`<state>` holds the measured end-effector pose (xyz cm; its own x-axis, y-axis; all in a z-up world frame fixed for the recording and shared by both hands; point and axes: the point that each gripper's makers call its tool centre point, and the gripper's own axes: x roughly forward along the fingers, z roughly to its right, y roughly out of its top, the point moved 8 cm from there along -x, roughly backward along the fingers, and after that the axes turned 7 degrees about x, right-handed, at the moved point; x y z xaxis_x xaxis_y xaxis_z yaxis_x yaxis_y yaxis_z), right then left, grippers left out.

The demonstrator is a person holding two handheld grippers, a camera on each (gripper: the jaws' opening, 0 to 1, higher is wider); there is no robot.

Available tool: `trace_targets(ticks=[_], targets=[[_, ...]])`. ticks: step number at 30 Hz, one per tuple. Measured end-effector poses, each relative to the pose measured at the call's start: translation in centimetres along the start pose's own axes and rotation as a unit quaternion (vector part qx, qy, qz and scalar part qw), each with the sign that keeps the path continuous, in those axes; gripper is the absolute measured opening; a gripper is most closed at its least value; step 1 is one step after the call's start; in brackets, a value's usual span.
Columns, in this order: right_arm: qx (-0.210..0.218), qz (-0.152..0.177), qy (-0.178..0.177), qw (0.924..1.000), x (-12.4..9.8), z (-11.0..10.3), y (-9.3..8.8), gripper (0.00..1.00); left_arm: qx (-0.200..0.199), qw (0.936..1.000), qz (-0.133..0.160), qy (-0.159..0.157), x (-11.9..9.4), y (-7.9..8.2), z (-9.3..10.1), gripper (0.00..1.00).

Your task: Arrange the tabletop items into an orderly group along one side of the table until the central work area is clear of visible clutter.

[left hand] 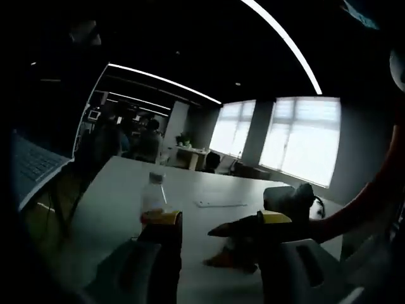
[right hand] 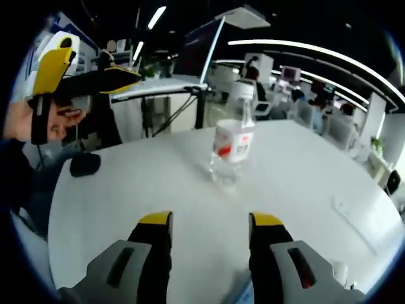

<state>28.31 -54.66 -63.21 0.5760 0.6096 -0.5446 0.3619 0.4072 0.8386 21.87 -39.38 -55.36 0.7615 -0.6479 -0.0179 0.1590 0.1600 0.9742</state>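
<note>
While right tongs (right hand: 210, 227) gape, bottle label (right hand: 233, 144) legible, laptop (left hand: 31, 166) leftward

The bottle's (left hand: 154, 199) base sits behind the left gripper's finger; the dark object (left hand: 290, 201) beyond is perhaps a bag.
</note>
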Motion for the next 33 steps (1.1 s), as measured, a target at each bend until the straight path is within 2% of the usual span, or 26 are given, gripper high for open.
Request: trace_targets(ticks=[1, 2, 4, 6, 11, 17, 20, 23, 33], targets=[[0.002, 0.0, 0.001, 1.0, -0.4, -0.2, -0.3, 0.44, -0.008, 0.9999, 0.007, -0.009, -0.1, -0.3, 0.8, 0.46], [0.002, -0.003, 0.001, 1.0, -0.7, -0.4, -0.6, 0.44, -0.008, 0.9998, -0.002, -0.017, -0.2, -0.6, 1.6, 0.45], [0.002, -0.005, -0.001, 1.0, -1.5, -0.7, -1.2, 0.44, 0.004, 0.9996, -0.018, -0.023, -0.3, -0.9, 2.2, 0.45], [0.005, -0.007, -0.003, 1.0, -2.4, -1.0, -1.8, 0.44, 0.0, 0.9995, -0.015, -0.028, -0.6, -0.8, 2.6, 0.45], [0.011, -0.012, -0.016, 0.9997, -4.5, -1.4, -3.1, 0.44, -0.003, 0.9998, 0.002, -0.02, -1.2, -0.3, 3.4, 0.44], [0.032, -0.005, -0.031, 0.999, -6.5, -1.8, -3.7, 0.44, 0.009, 0.9999, 0.007, -0.007, -2.0, 0.0, 4.1, 0.44], [0.04, -0.001, -0.04, 0.9984, -7.1, -1.9, -3.7, 0.44, 0.027, 0.9996, -0.003, 0.006, -2.2, -0.4, 4.1, 0.44], [0.05, 0.002, -0.045, 0.9977, -7.5, -2.0, -3.8, 0.44, 0.02, 0.9998, -0.005, 0.005, -2.4, -0.7, 4.2, 0.44], [0.072, 0.009, -0.065, 0.9952, -8.8, -1.4, -4.5, 0.44, 0.043, 0.9987, -0.019, 0.021, -2.7, -0.6, 4.9, 0.43]])
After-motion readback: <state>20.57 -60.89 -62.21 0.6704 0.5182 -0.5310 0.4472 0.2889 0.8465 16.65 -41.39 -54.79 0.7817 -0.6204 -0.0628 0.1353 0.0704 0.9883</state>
